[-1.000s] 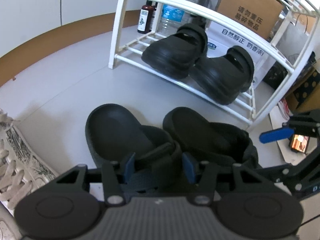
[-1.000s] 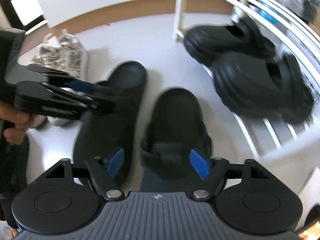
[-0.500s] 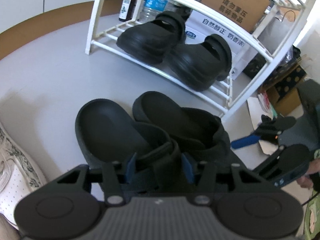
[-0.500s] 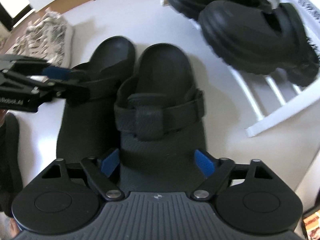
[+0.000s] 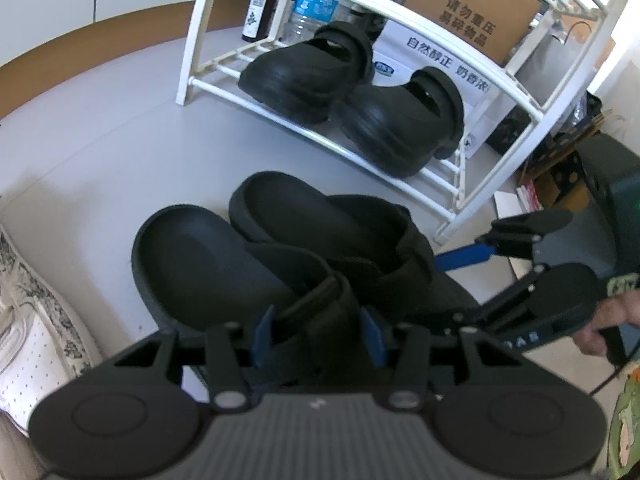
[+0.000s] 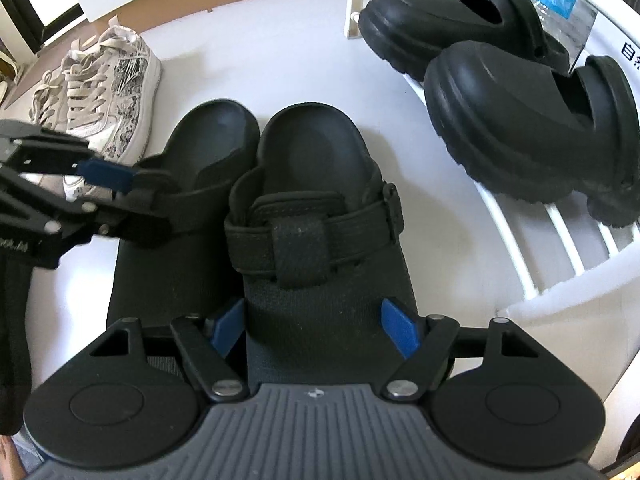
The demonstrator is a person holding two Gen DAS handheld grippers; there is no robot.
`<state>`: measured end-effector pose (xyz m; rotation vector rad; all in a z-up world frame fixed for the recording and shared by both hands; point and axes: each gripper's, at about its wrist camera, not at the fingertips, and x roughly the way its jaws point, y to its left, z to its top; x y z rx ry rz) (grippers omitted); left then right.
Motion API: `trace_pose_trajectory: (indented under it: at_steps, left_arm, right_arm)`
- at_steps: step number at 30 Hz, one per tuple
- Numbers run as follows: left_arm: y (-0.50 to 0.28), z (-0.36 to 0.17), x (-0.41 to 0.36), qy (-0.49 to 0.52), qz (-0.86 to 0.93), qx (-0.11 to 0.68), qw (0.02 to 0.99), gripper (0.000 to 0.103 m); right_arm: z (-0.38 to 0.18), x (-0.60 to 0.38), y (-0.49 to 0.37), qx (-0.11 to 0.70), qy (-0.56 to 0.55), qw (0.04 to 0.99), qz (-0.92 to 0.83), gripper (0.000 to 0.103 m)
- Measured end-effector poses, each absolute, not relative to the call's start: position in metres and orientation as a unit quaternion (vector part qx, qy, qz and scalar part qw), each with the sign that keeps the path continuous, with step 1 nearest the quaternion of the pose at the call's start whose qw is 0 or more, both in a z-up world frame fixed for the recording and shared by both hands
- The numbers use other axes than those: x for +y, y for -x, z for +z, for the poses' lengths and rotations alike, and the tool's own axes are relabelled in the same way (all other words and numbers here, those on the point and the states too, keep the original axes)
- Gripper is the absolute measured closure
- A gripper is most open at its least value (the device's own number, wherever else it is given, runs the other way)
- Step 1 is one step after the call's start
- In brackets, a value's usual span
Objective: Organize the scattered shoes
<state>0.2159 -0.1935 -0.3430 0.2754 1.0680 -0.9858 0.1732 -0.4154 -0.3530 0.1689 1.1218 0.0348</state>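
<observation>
Two black strap sandals lie side by side on the grey floor, toes toward the rack. My left gripper (image 5: 318,338) is shut on the strap of the left sandal (image 5: 192,256), its blue pads pinching the strap from both sides. The right wrist view shows that gripper (image 6: 120,204) at the left, on the same sandal (image 6: 216,136). My right gripper (image 6: 314,328) straddles the heel end of the right sandal (image 6: 316,152), and its pads lie against both edges of the footbed. In the left wrist view the right sandal (image 5: 288,208) leans against the left one, with the right gripper (image 5: 456,284) beside it.
A white shoe rack (image 5: 192,72) stands just beyond, with two black clogs (image 5: 304,72) (image 5: 396,128) on its bottom shelf. Behind it are bottles (image 5: 308,12) and a cardboard box (image 5: 472,8). White patterned sneakers (image 6: 100,84) sit on the floor to the left.
The sandals were apart a second ago and now lie touching side by side. The right gripper has sunk lower over its sandal's heel end.
</observation>
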Motion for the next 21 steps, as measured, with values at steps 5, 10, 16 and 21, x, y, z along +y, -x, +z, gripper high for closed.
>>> trace_pose_trajectory:
  at_steps: [5,10,16,21]
  left_arm:
    - [-0.215,-0.342,-0.189,-0.118,-0.449,0.489,0.739,0.054]
    - [-0.217,-0.339,-0.19,-0.115,-0.438,0.503,0.736,0.026]
    - [-0.21,-0.313,-0.182,-0.121,-0.418,0.488,0.756,0.018]
    - [-0.204,-0.291,-0.147,-0.081,-0.398,0.487,0.773,0.015]
  right_arm:
    - [-0.348,-0.411,-0.178,0.53,-0.071,0.845,0.018,0.028]
    - [-0.335,-0.413,-0.175,0.537,-0.081,0.838,0.042,0.029]
    - [-0.301,-0.414,-0.18,0.515,-0.108,0.85,0.03,0.028]
    - [-0.275,-0.403,-0.193,0.52,-0.114,0.845,0.043,0.028]
